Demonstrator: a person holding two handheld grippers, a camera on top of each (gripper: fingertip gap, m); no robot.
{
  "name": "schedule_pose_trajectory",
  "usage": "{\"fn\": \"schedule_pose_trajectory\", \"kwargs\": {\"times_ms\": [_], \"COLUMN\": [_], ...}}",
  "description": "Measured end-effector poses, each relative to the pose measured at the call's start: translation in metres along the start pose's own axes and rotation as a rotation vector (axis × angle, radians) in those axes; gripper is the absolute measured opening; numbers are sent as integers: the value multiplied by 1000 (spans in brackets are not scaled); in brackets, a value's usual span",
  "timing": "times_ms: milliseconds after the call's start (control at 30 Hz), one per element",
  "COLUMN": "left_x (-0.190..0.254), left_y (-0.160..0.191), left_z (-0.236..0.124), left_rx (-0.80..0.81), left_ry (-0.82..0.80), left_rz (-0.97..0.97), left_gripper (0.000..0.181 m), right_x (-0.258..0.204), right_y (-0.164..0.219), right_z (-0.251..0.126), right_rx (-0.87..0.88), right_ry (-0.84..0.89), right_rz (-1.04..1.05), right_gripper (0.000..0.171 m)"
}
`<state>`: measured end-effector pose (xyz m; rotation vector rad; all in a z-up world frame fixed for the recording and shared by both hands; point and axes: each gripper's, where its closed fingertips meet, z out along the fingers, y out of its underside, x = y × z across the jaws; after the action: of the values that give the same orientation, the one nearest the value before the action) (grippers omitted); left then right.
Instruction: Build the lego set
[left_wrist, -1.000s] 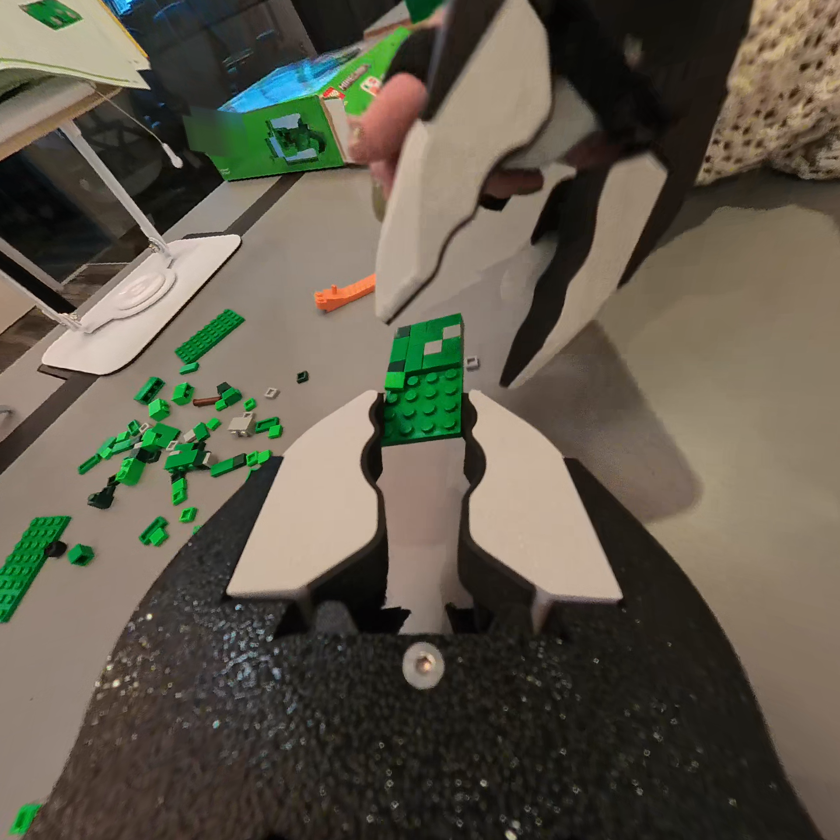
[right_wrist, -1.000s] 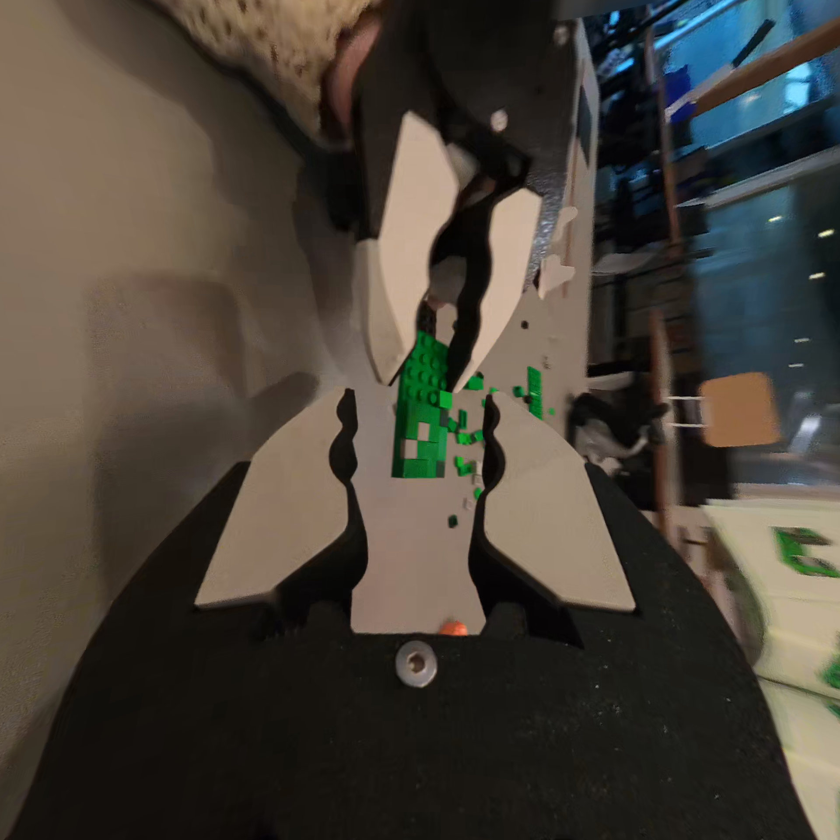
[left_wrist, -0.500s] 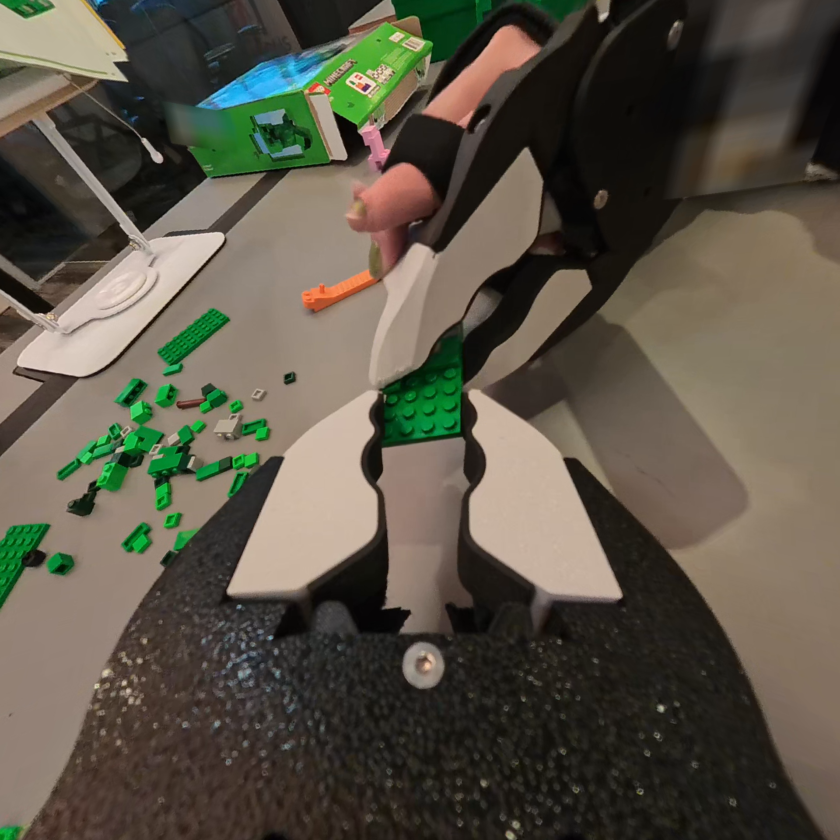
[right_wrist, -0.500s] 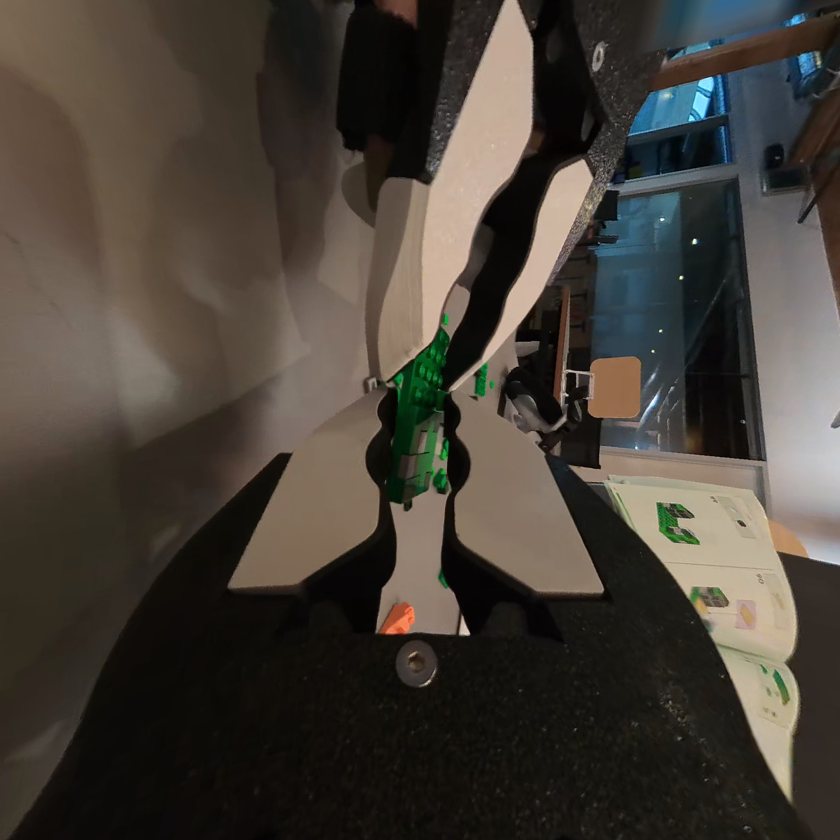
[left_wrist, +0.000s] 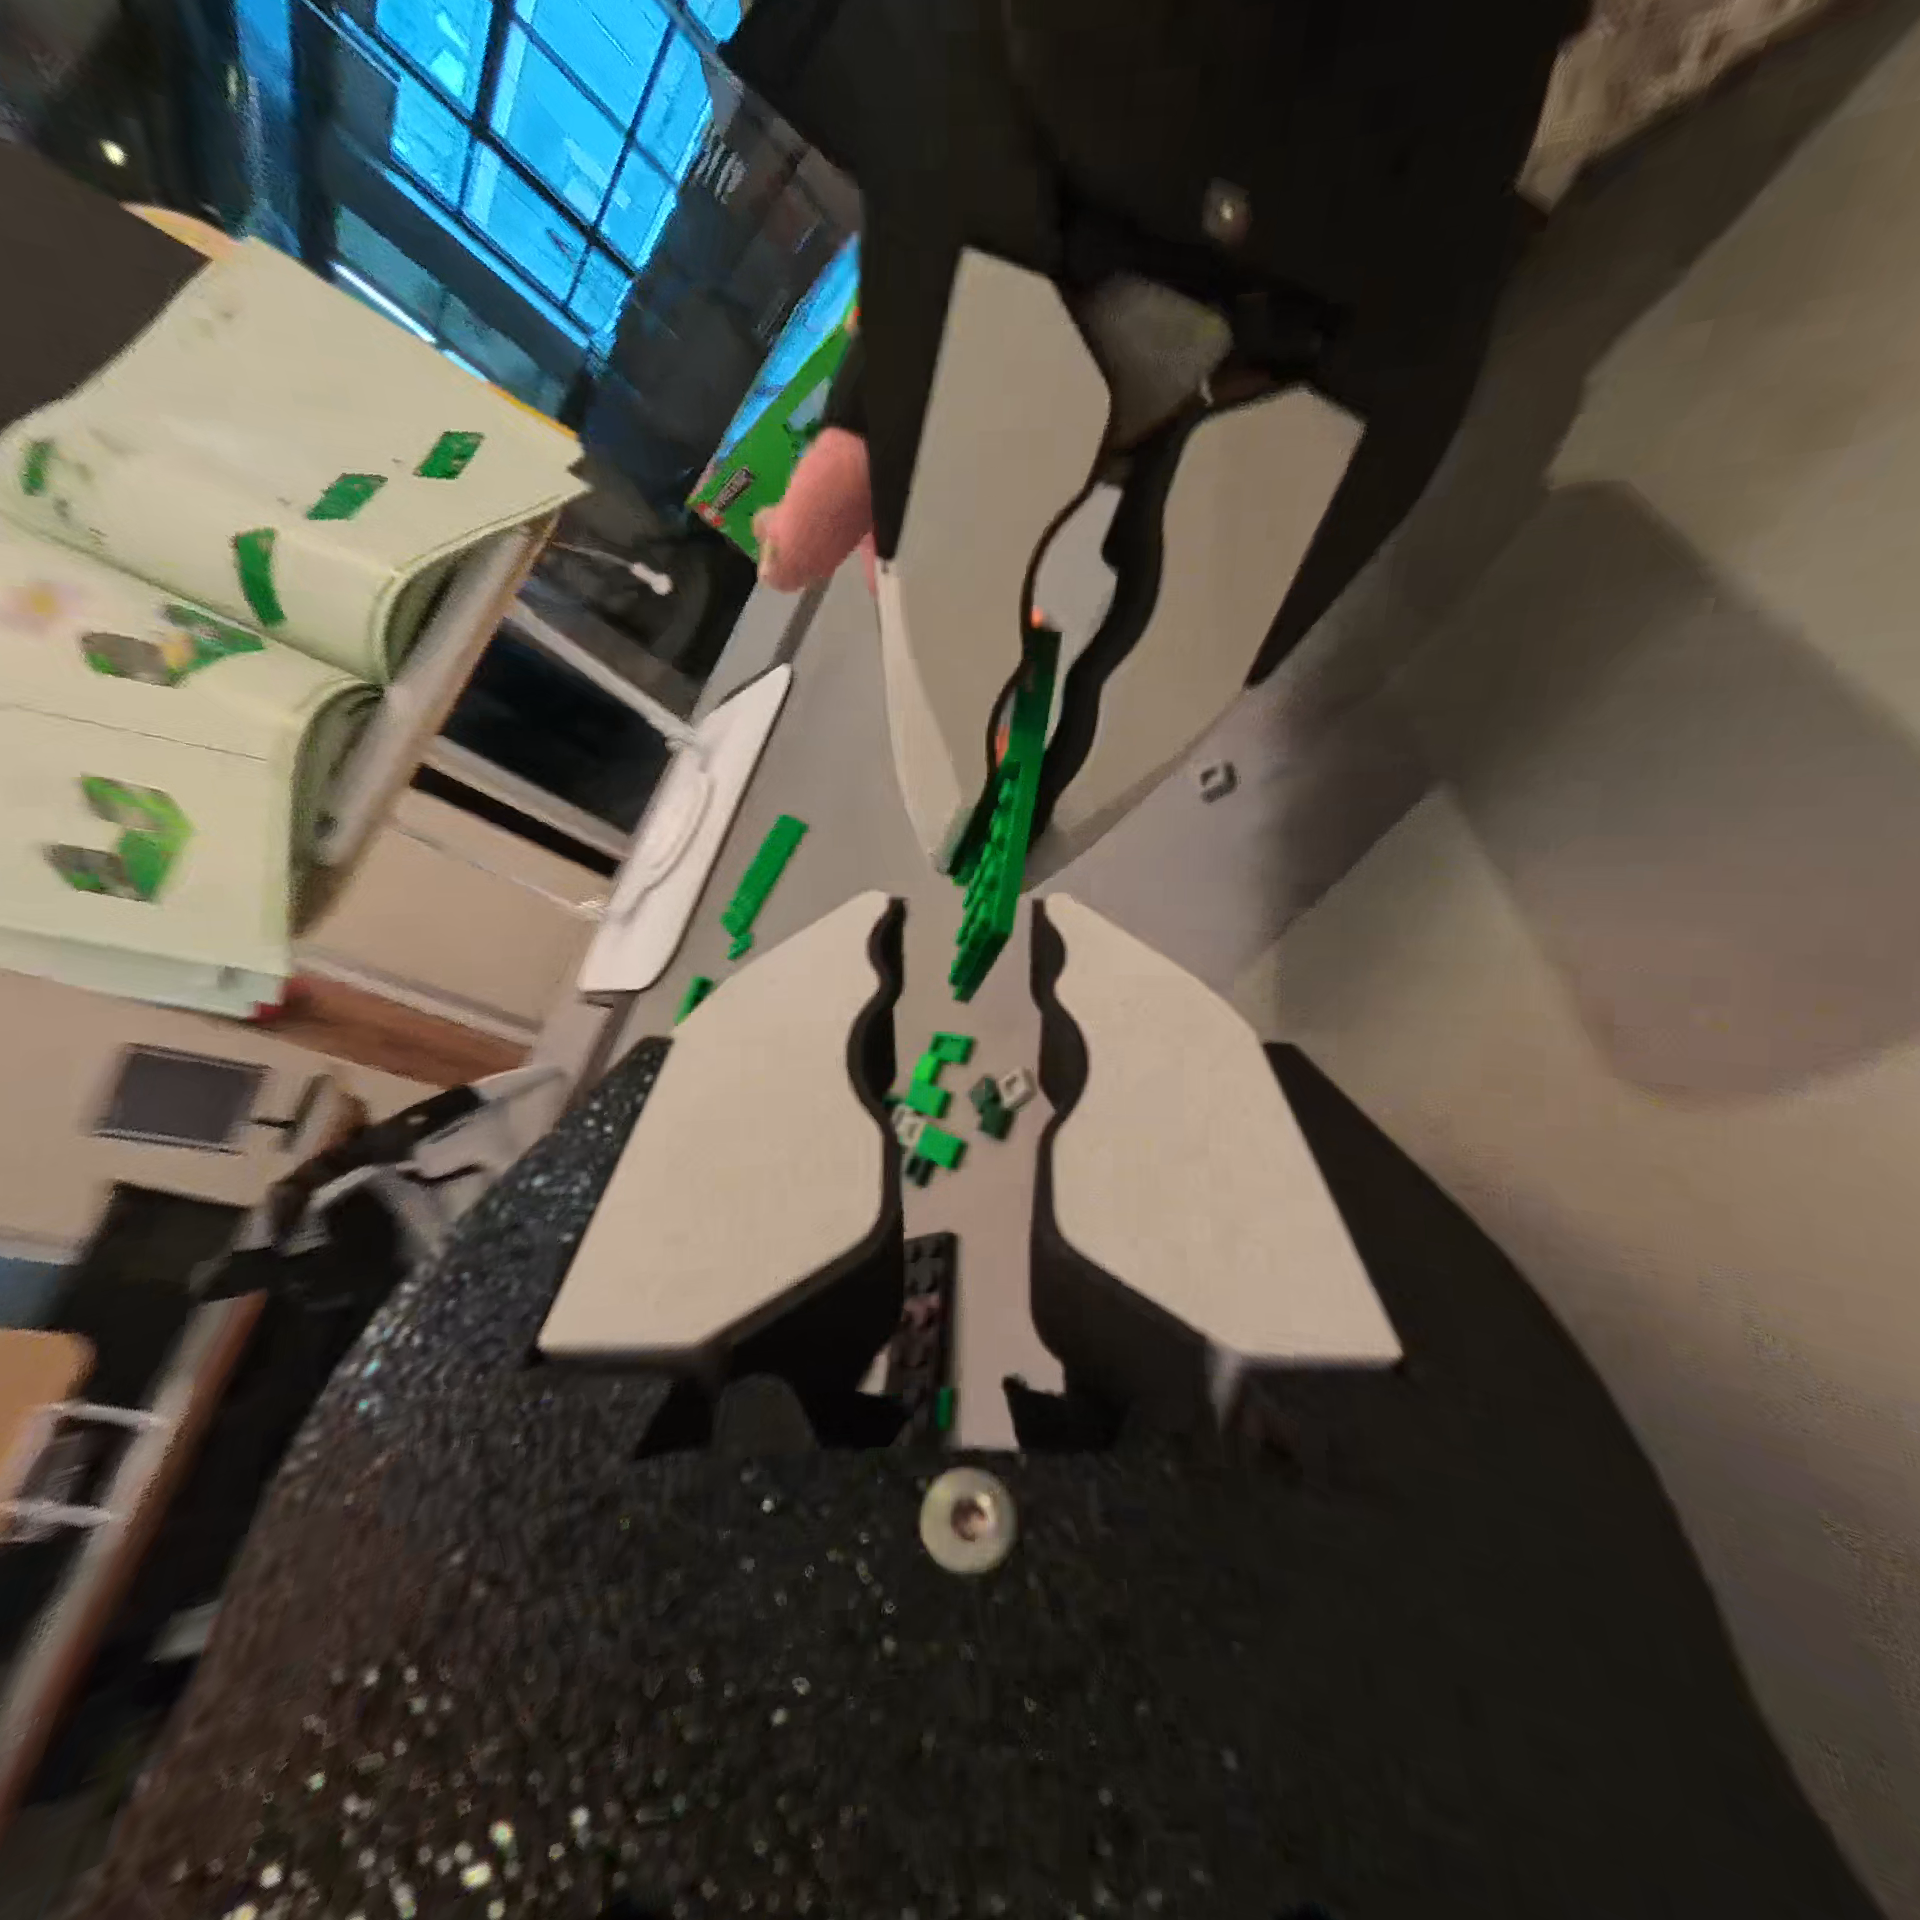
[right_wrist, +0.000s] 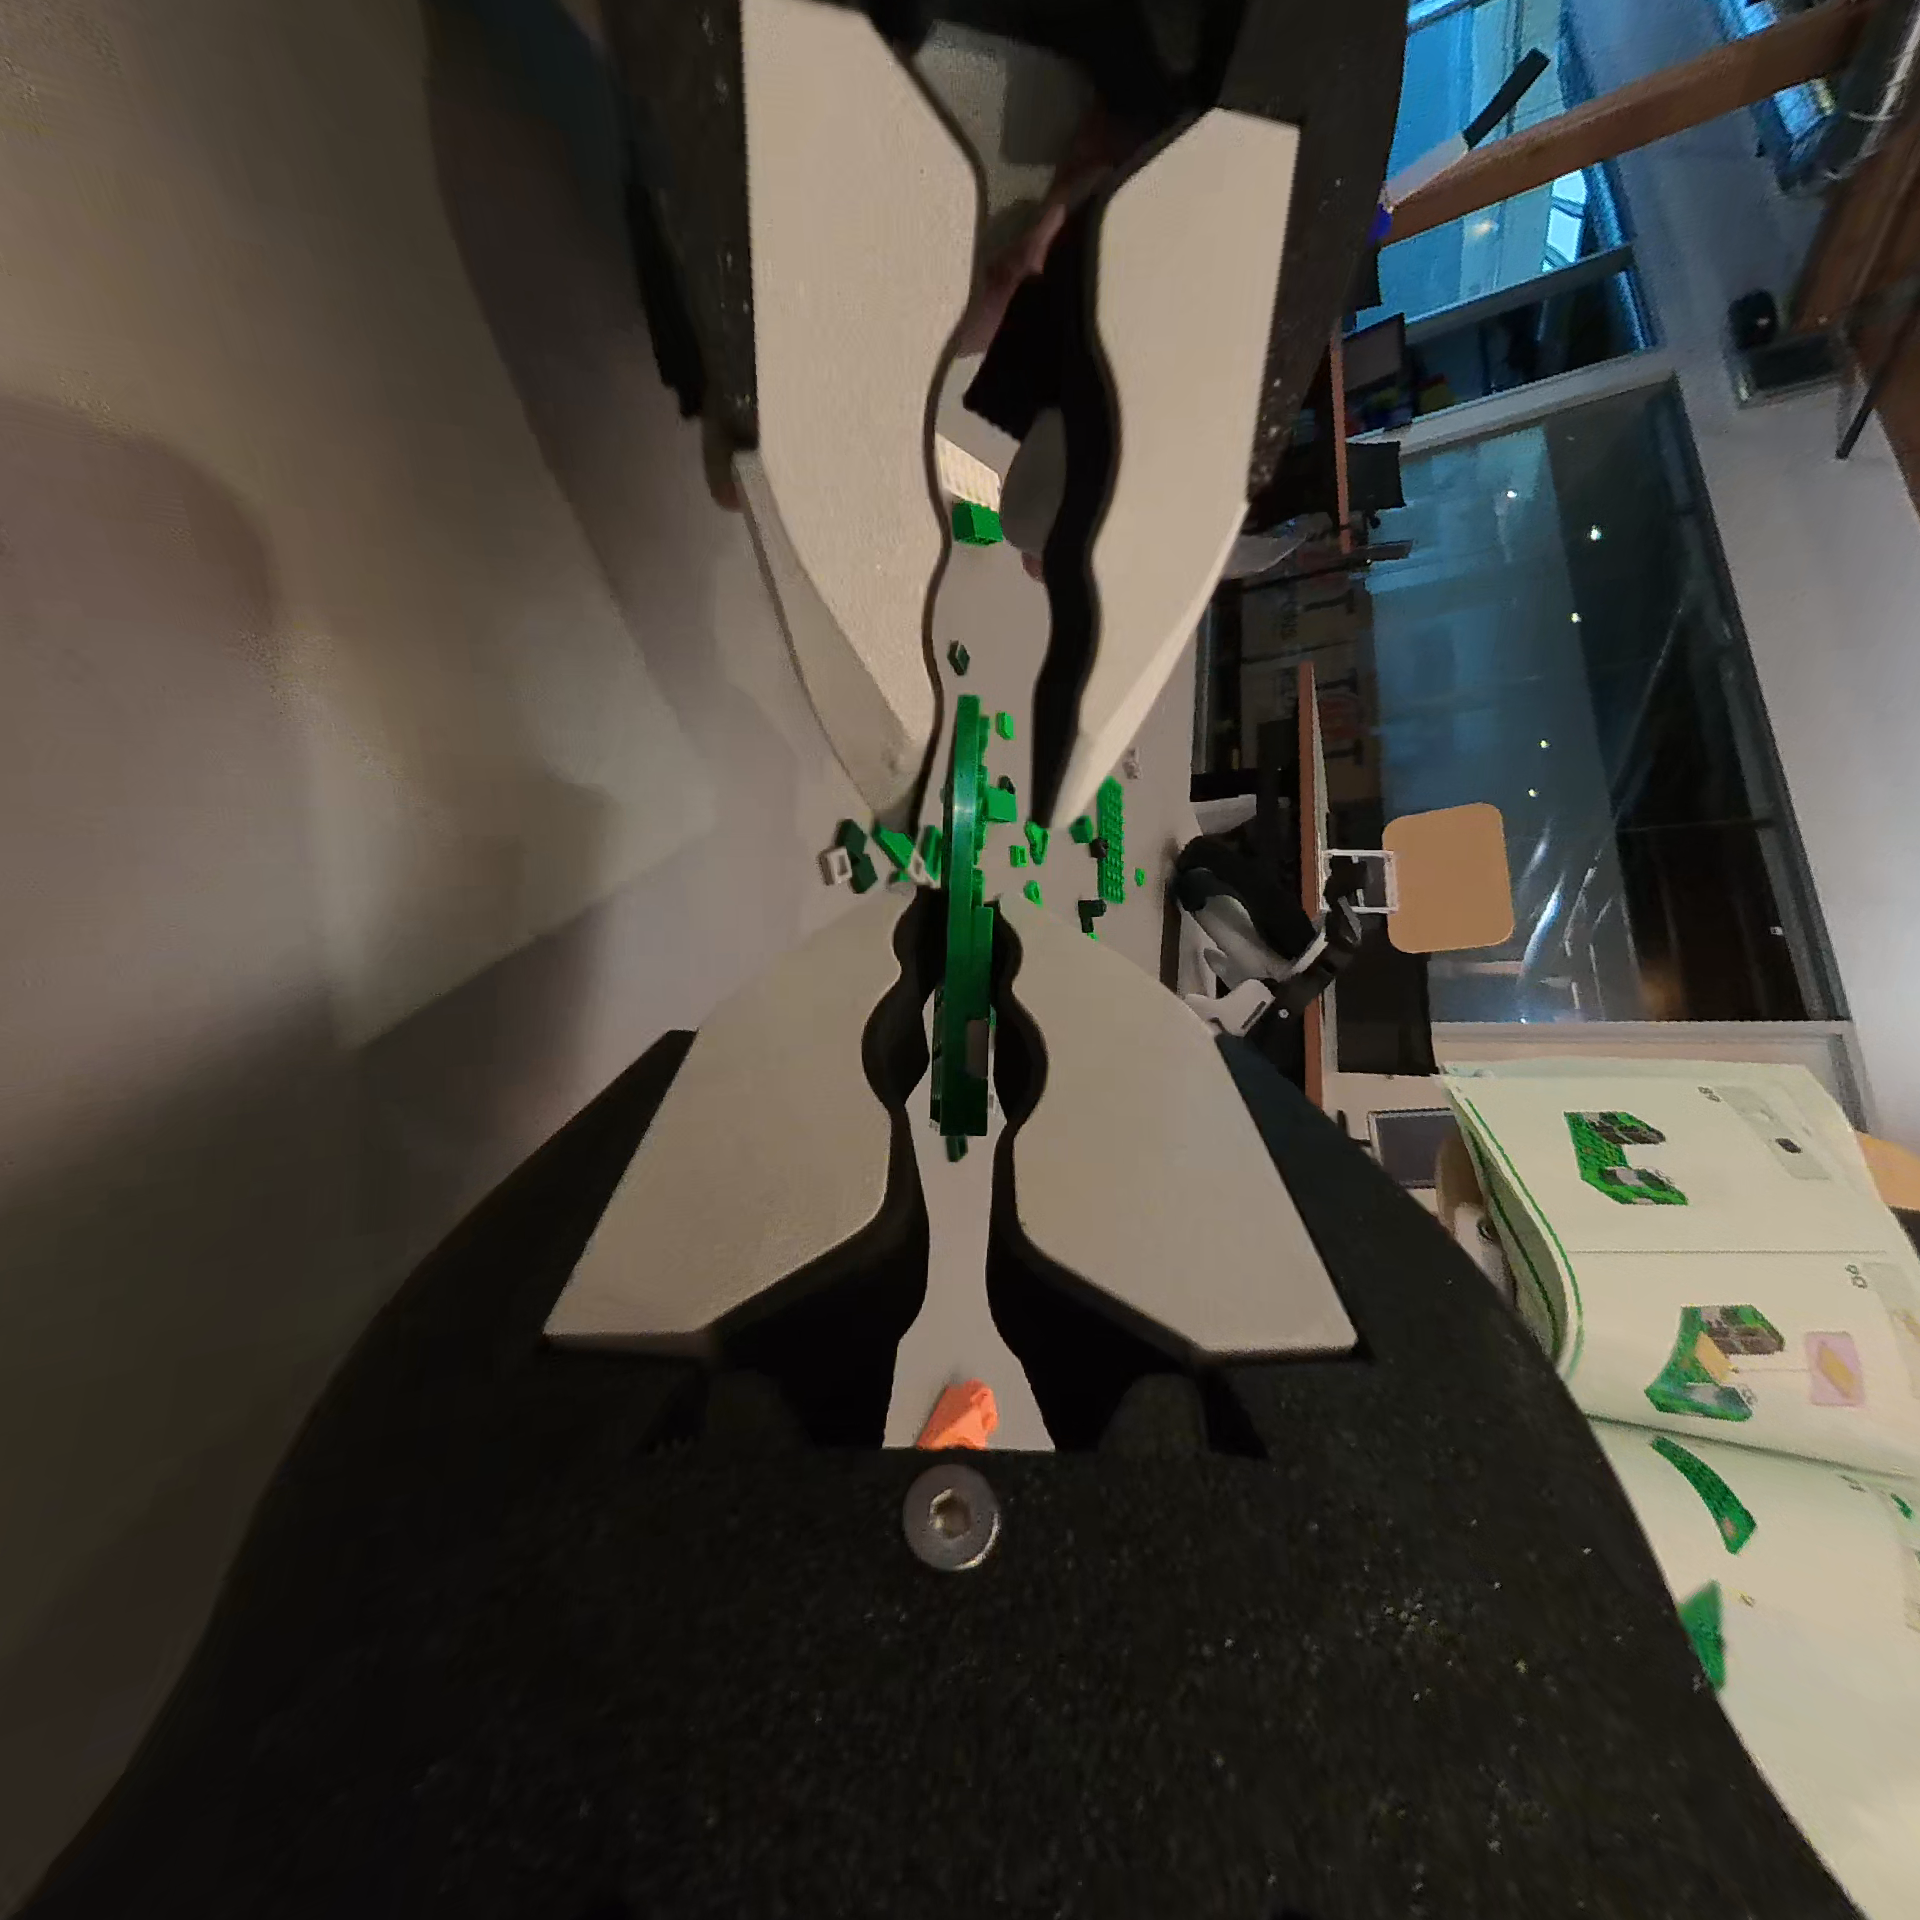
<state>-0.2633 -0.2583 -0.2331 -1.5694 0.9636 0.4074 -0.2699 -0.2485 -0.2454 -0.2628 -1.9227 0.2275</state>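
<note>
**Green plate held edge-on between two grippers**

Grey tabletop (left_wrist: 1714, 468), tilted. Left wrist view: left gripper (left_wrist: 966, 914) fingers spread, gripping nothing; green lego plate (left_wrist: 997, 831) at centre, pinched by the right gripper (left_wrist: 992, 847) above.

Right wrist view: right gripper (right_wrist: 961, 935) fingers pinch plate (right_wrist: 964, 935) edge-on, frame centre; loose green pieces (right_wrist: 1039, 842) behind; instruction booklet (right_wrist: 1714, 1299) lower right.

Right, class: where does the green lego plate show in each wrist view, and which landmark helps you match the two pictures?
Left wrist view: green lego plate edge-on just above centre, held by the far right gripper.
Right wrist view: at centre, edge-on, clamped between that gripper's own fingers.
Shared landmark: the open instruction booklet, at the left edge in the left wrist view and at the lower right in the right wrist view.
</note>
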Motion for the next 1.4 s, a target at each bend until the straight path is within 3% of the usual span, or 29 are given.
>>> {"fn": "schedule_pose_trajectory", "kwargs": {"times_ms": [67,267,533,667,800,967,1100,1267,1400], "left_x": [1,2,13,8,5,3,6,5,6], "left_y": [5,0,-2,-2,-11,-16,-17,-25,-25], "left_z": [2,3,7,9,9,6,7,5,3], "left_rx": [-44,-76,-67,-47,47,111,117,163,164], "left_ry": [-24,-80,-26,-19,88,194,215,224,220], "left_rz": [94,316,307,111,-289,-568,-574,-590,-559], "left_gripper": [6,4,5,5,48,45,36,62,43], "right_x": [0,1,-10,-5,8,19,25,24,24], "right_y": [0,1,4,6,0,-9,-8,-6,-11], "right_z": [-1,-4,-9,-8,-11,-17,-19,-18,-20], "right_rx": [5,28,56,68,135,144,103,75,79], "right_ry": [3,-43,-197,-148,-25,192,296,323,356], "right_rz": [-3,55,144,119,63,-210,-364,-453,-506], "right_gripper": [7,7,7,7,7,7,6,7,6]}}
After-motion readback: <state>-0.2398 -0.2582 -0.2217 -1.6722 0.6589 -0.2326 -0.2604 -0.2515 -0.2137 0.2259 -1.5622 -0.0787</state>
